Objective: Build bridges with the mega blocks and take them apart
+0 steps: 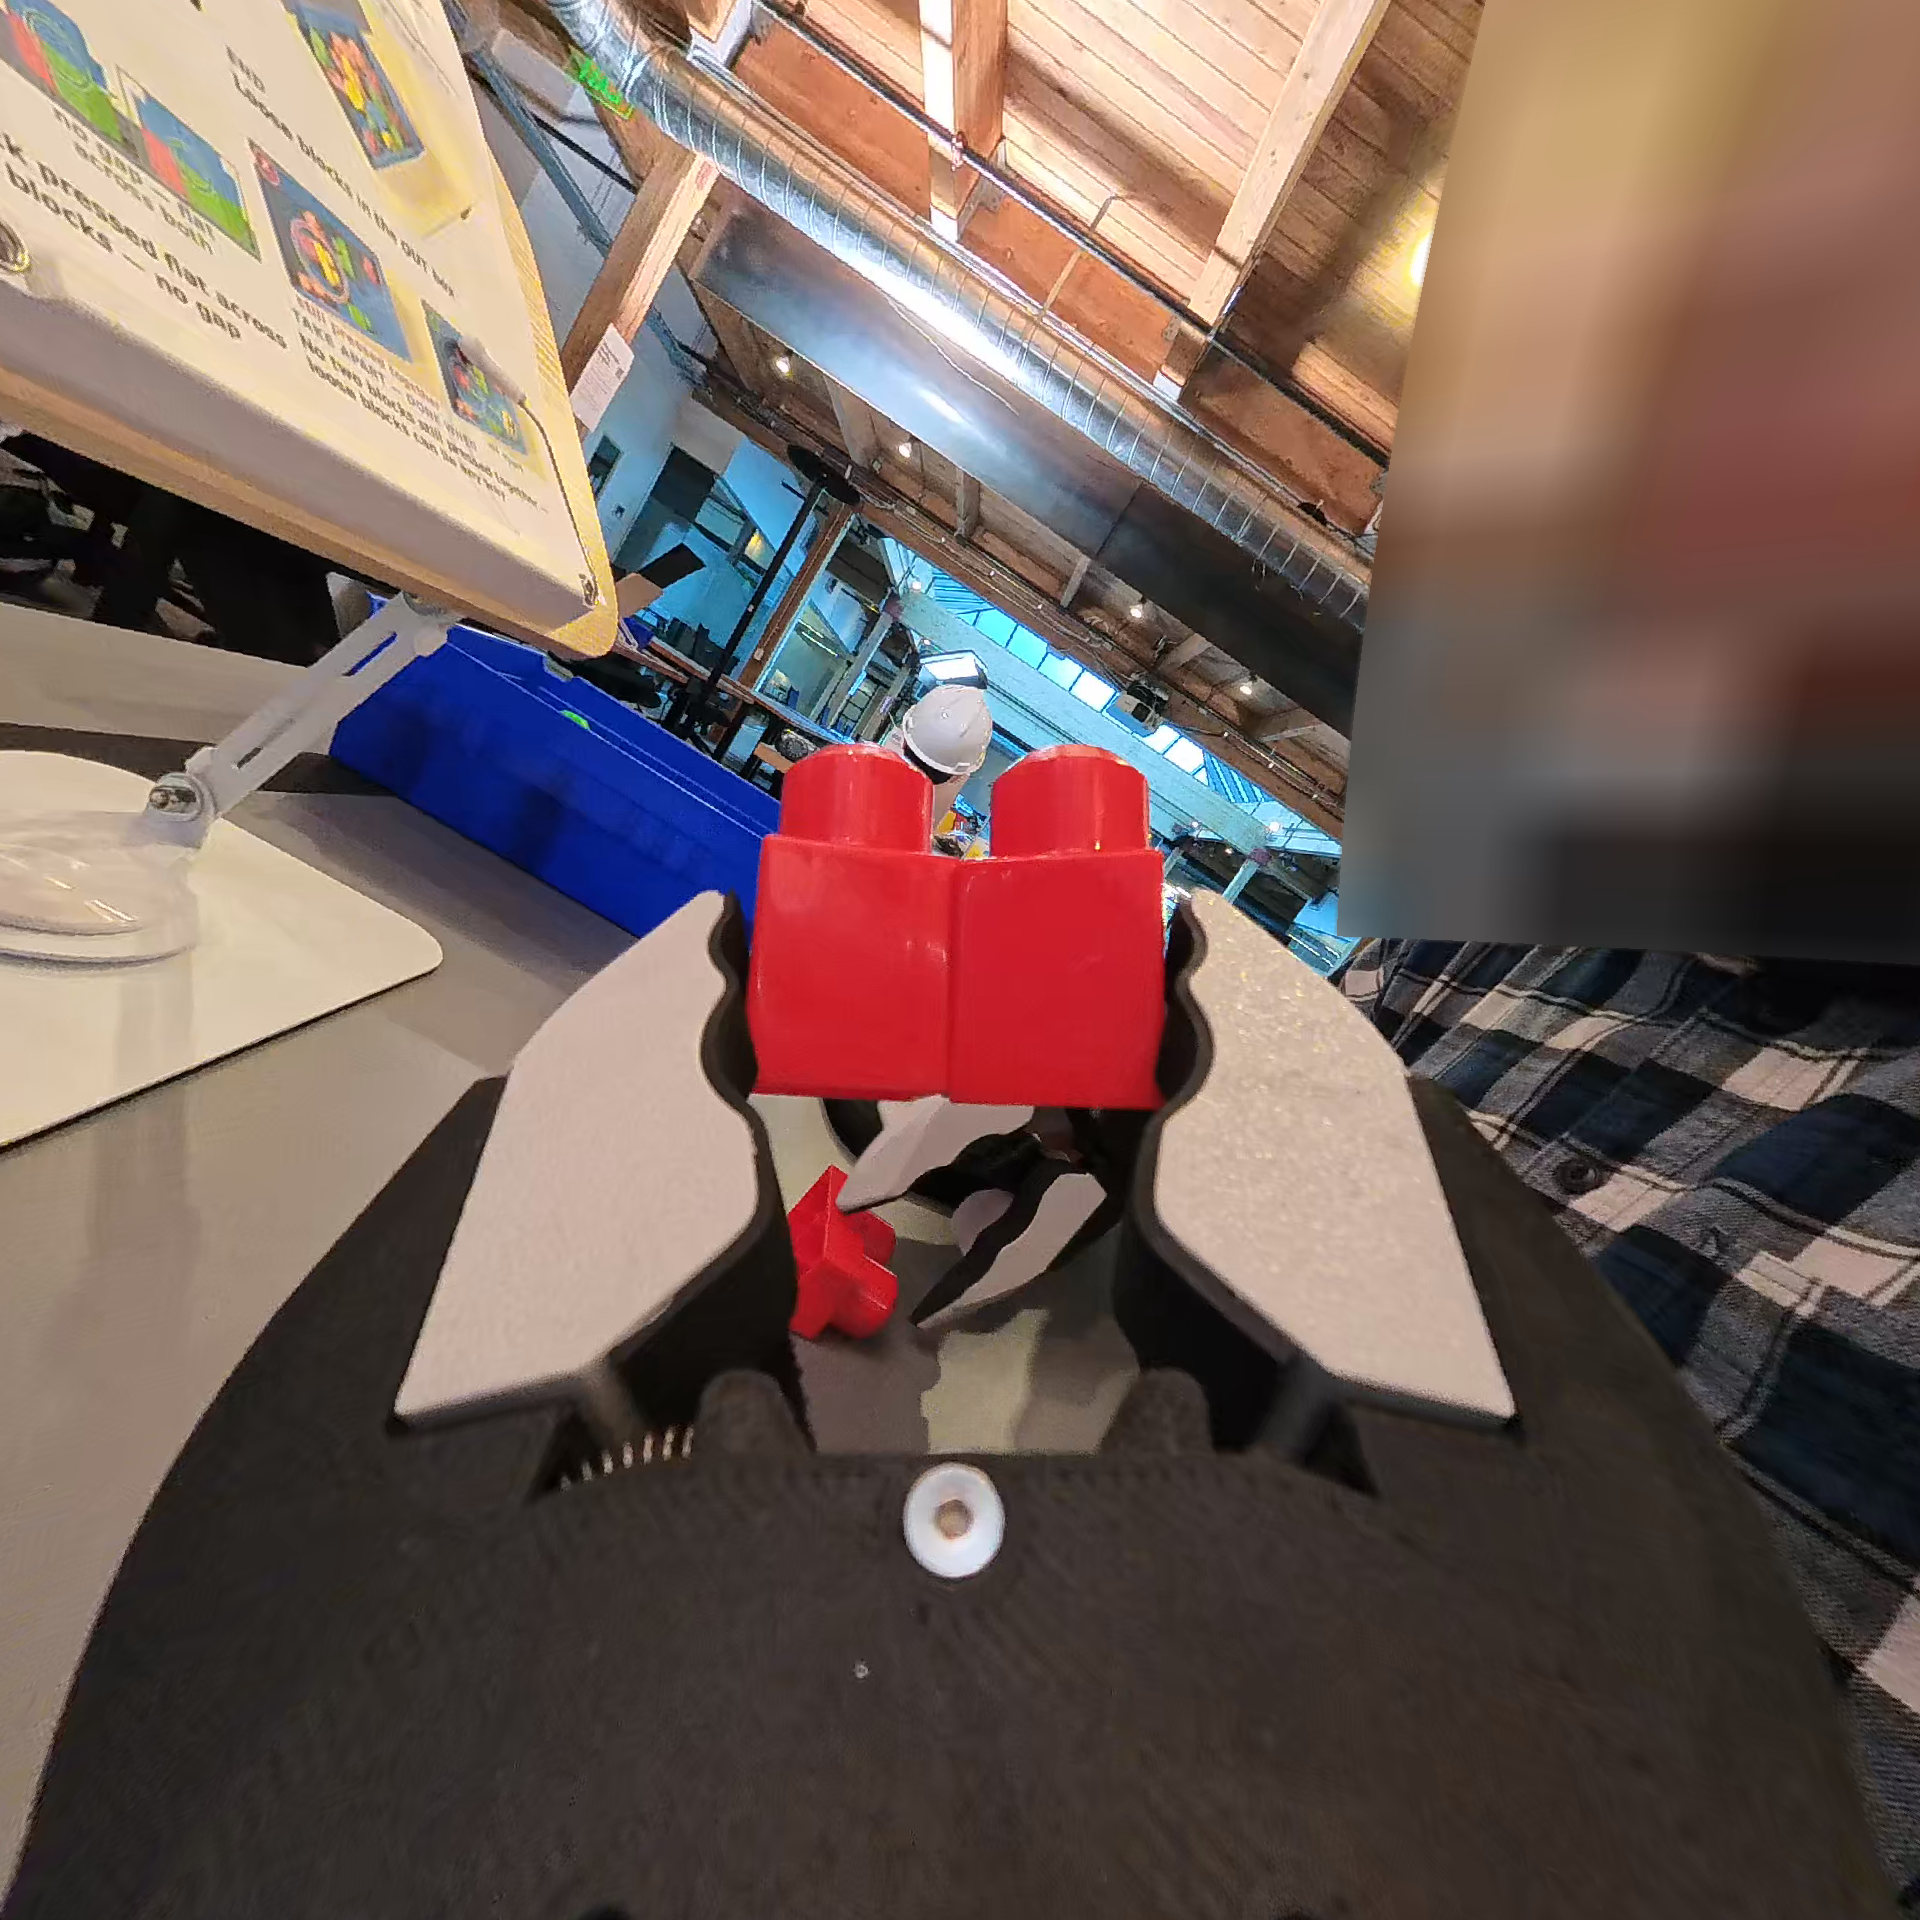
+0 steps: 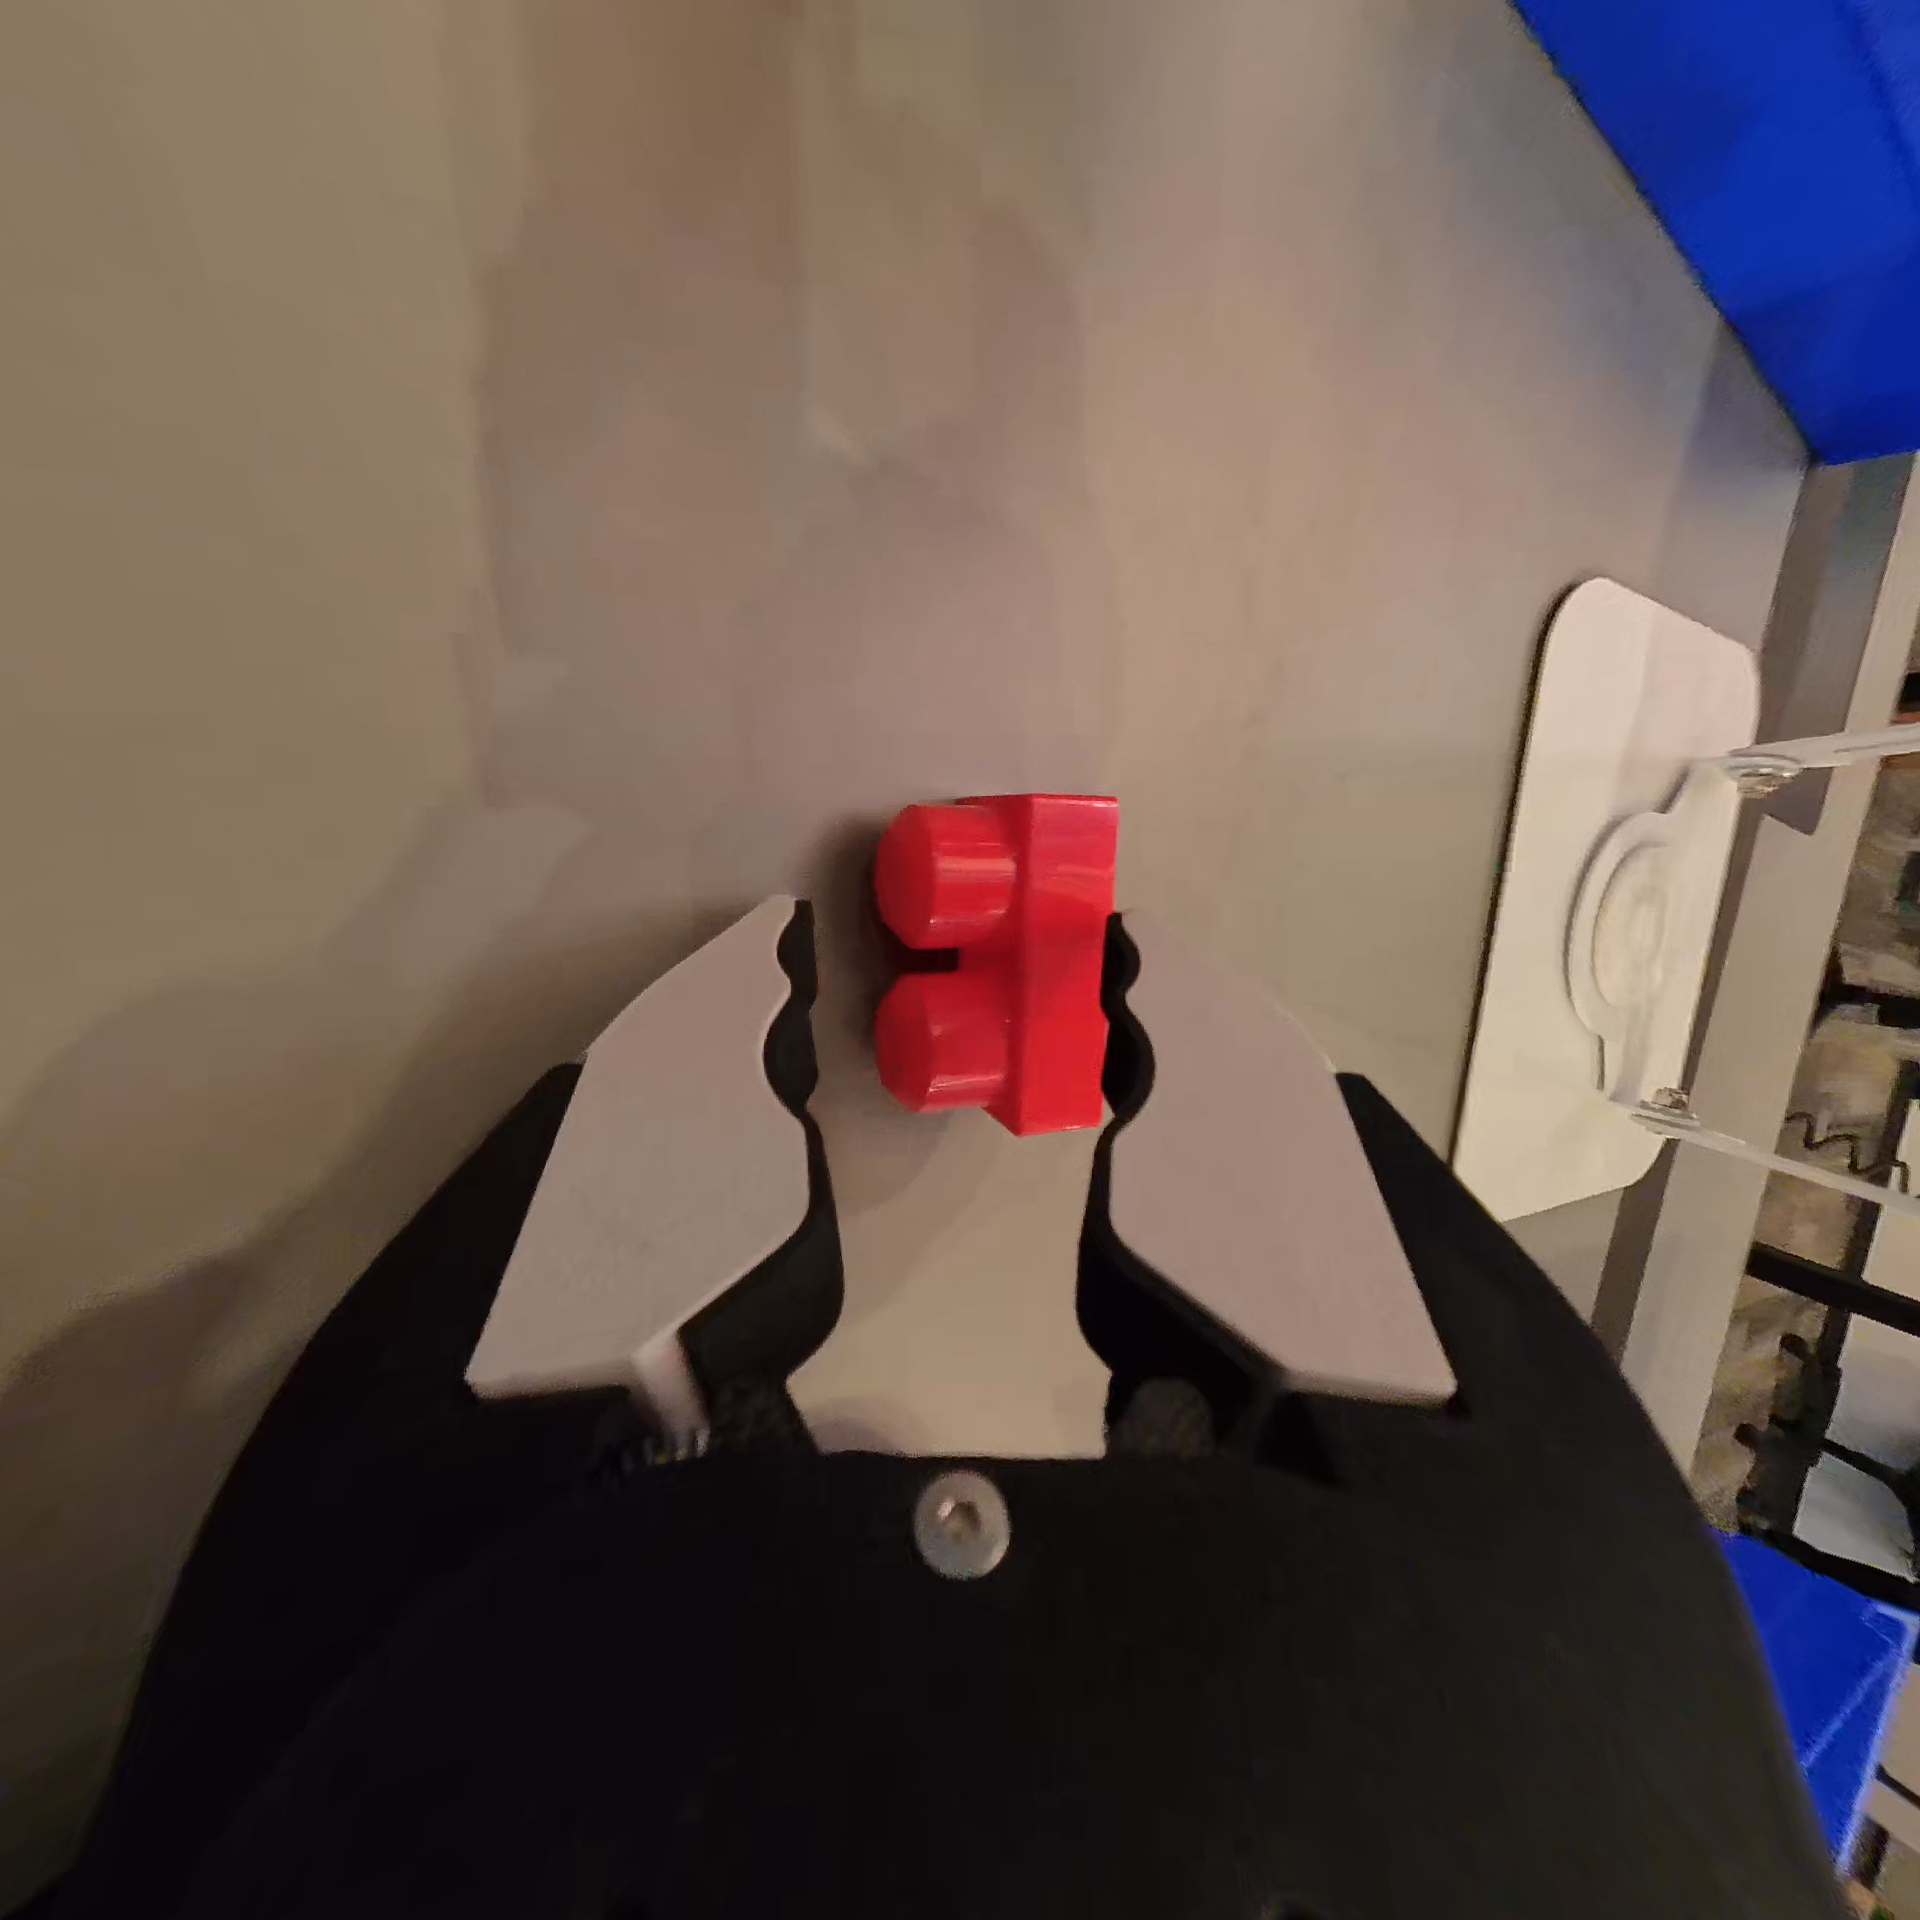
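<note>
Left gripper (image 1: pixel 956 997), raised above the grey table (image 1: pixel 260 1195): its jaws clamp a red two-stud block (image 1: pixel 951 966) by the two ends, studs upward, both pads pressed against it. Right gripper (image 2: pixel 961 997), pointing down at the table: its jaws stand apart around a second red block (image 2: pixel 997 961) lying on its side on the table, the right pad touching its base, the left pad clear of the studs. A blue bin (image 1: pixel 540 769) stands beyond, beside a white stand base (image 1: pixel 208 966).
</note>
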{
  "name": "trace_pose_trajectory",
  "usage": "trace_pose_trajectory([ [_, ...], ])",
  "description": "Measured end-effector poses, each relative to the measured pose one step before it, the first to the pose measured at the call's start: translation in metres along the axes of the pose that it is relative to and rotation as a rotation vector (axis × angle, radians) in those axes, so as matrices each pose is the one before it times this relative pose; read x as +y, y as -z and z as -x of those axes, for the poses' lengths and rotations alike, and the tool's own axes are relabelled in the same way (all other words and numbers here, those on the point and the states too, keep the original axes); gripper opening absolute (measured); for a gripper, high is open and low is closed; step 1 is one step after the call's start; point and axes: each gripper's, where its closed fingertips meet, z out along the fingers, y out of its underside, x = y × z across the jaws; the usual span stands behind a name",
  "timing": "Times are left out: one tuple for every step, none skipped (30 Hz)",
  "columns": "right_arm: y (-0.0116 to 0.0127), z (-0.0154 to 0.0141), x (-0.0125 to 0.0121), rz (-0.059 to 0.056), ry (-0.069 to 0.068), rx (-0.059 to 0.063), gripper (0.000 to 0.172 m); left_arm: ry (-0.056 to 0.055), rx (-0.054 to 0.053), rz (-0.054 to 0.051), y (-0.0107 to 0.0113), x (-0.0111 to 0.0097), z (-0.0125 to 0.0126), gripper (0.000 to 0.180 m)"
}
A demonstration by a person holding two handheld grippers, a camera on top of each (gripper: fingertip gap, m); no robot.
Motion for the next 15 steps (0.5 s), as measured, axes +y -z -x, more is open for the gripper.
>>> trace_pose_trajectory([
  [-0.00246,0.00082,0.00205,0.0135,0.0023,-0.0089,0.055,0.0000,0.0007,0.0005,-0.00008,-0.00002,0.00009,0.075],
  [-0.00197,-0.00066,0.00091,0.0034,0.0035,0.0054,0.056,0.0004,0.0008,0.0010,-0.00003,0.00011,-0.00004,0.075],
  [-0.00078,-0.00105,-0.00014,-0.0051,-0.0005,0.0066,0.056,-0.0005,-0.0007,0.0018,-0.00006,0.00030,0.00015,0.075],
  [-0.00044,-0.00084,-0.00046,-0.0057,-0.0036,0.0003,0.056,-0.0011,-0.0005,0.0021,-0.00015,0.00040,-0.00004,0.075],
  [-0.00063,-0.00154,-0.00001,-0.0023,-0.0050,-0.0007,0.055,-0.0014,-0.0002,0.0010,0.00002,0.00008,-0.00015,0.075],
  [-0.00136,-0.00176,0.00047,0.0014,-0.0050,-0.0023,0.057,-0.0002,0.0008,-0.0010,0.00005,-0.00035,-0.00021,0.075],
  [-0.00199,-0.00112,0.00061,0.0012,-0.0064,-0.0108,0.057,0.0005,0.0006,-0.0004,-0.00007,-0.00019,-0.00008,0.075],
  [-0.00182,0.00182,0.00007,-0.0034,-0.0127,-0.0390,0.049,0.0001,0.0005,0.0006,0.00003,0.00002,0.00002,0.075],
  [-0.00189,0.00099,-0.00062,-0.0102,-0.0271,-0.0418,0.046,0.0006,0.0017,-0.0018,0.00010,-0.00052,-0.00018,0.075],
  [-0.00162,-0.00161,-0.00007,-0.0059,-0.0286,-0.0281,0.049,0.0017,0.0025,-0.0025,0.00002,-0.00048,-0.00016,0.075],
  [-0.00096,-0.00513,0.00237,0.0123,-0.0133,0.0000,0.049,0.0009,0.0011,0.0000,0.00011,-0.00006,0.00001,0.075],
  [-0.00040,-0.00570,0.00375,0.0216,0.0062,0.0107,0.047,0.0000,-0.0001,-0.0002,0.00017,-0.00009,-0.00001,0.075],
  [-0.00033,-0.00273,0.00284,0.0143,0.0055,-0.0035,0.045,0.0009,0.0014,-0.0017,0.00024,-0.00041,-0.00020,0.075],
  [-0.00029,0.00058,0.00079,0.0021,-0.0105,-0.0265,0.043,0.0014,0.0023,-0.0008,0.00025,-0.00018,-0.00029,0.075],
  [-0.00031,0.00226,-0.00029,-0.0054,-0.0199,-0.0361,0.040,0.0004,0.0015,0.0008,0.00008,0.00008,0.00000,0.075],
])
